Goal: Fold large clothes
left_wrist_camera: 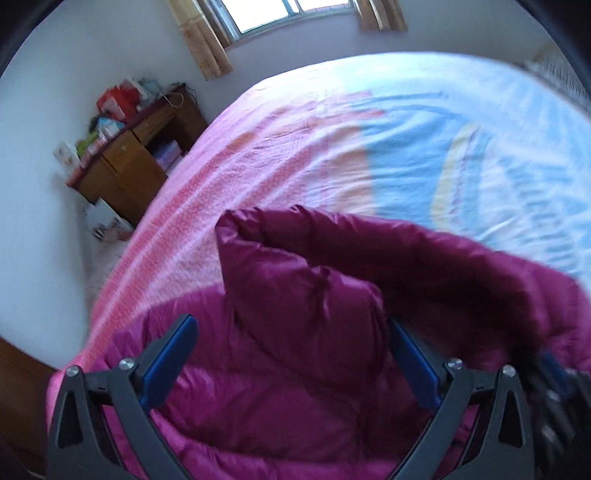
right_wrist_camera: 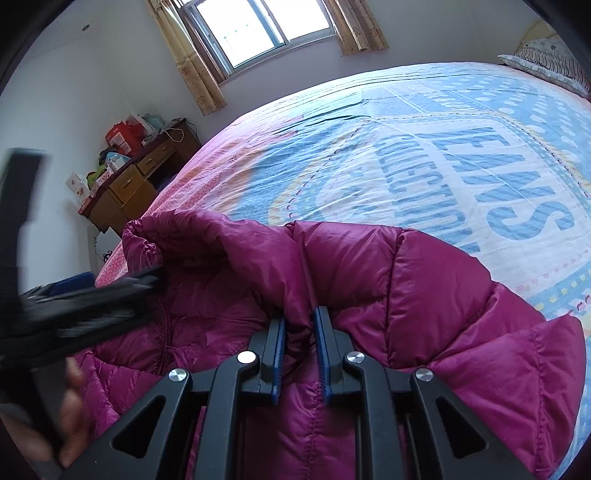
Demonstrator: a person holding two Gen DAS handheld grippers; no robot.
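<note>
Lying at the near edge of the bed [right_wrist_camera: 369, 122], a magenta down jacket [right_wrist_camera: 424, 295] is seen bunched up on a pink and blue sheet [left_wrist_camera: 295, 155]. In the right wrist view the jacket fills the lower half, from about 9 o'clock round to 4 o'clock, with its padded folds raised toward the centre. A fold of it is pinched between the blue pads of the right gripper [right_wrist_camera: 298, 325], whose jaws are drawn narrow on the fabric just below the centre.

The left gripper [left_wrist_camera: 291, 332] is seen in its own view with jaws spread wide; the jacket [left_wrist_camera: 295, 295] lies under and between them, and a raised fold stands close to the right pad, but no pad is seen pressing on it. In the right wrist view the same gripper appears blurred at 9 o'clock, above the jacket's left part, with a hand [right_wrist_camera: 74, 406] on it at 8 o'clock.

A wooden desk [right_wrist_camera: 125, 188] heaped with boxes is seen against the wall at 10 o'clock, beside the bed's far corner. A window [right_wrist_camera: 258, 29] with brown curtains [right_wrist_camera: 192, 66] is placed at 12 o'clock. A patterned pillow [right_wrist_camera: 550, 62] is seen at 2 o'clock on the far end of the bed. Large blue letters are printed on the sheet at 3 o'clock.
</note>
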